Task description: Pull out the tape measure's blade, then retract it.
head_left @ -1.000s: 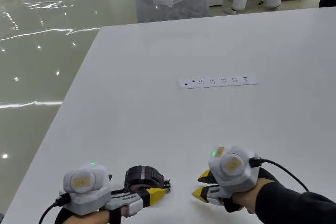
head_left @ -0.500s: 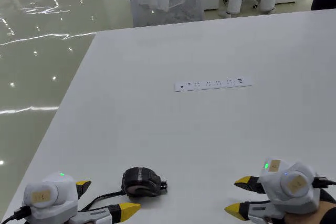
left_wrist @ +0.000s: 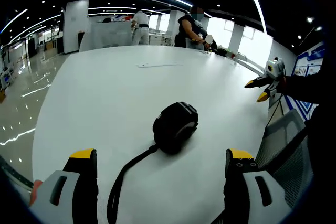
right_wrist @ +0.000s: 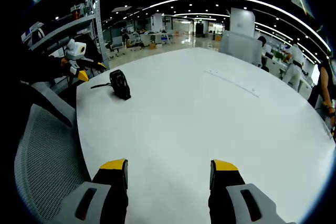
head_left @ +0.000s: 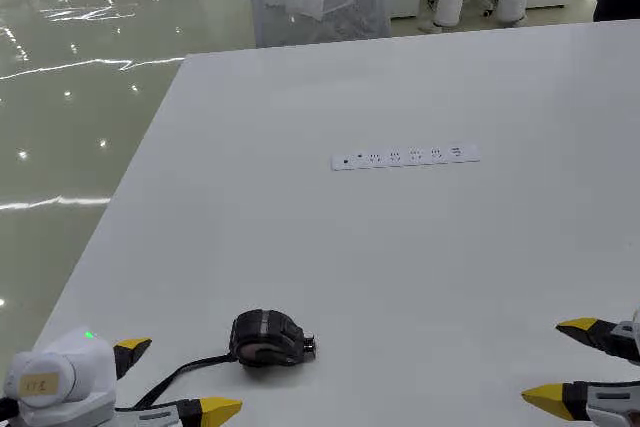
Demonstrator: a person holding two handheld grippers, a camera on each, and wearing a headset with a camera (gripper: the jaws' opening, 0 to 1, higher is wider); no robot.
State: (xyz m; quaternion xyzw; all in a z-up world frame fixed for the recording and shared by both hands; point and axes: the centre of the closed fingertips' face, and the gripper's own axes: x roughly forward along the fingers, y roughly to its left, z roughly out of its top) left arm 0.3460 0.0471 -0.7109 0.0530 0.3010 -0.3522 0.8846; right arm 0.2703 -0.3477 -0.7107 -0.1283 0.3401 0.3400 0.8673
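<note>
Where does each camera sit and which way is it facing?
Head view: on the headset, looking down over the table at the tape measure; left gripper and right gripper at the bottom.
Left gripper view: on the left gripper, facing the tape measure close ahead; own jaws, right gripper beyond.
Right gripper view: on the right gripper, facing across the table; own jaws, left gripper.
All three share the tape measure.

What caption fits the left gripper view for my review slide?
Open left gripper facing the black tape measure lying on the white table, strap trailing toward the jaws.
</note>
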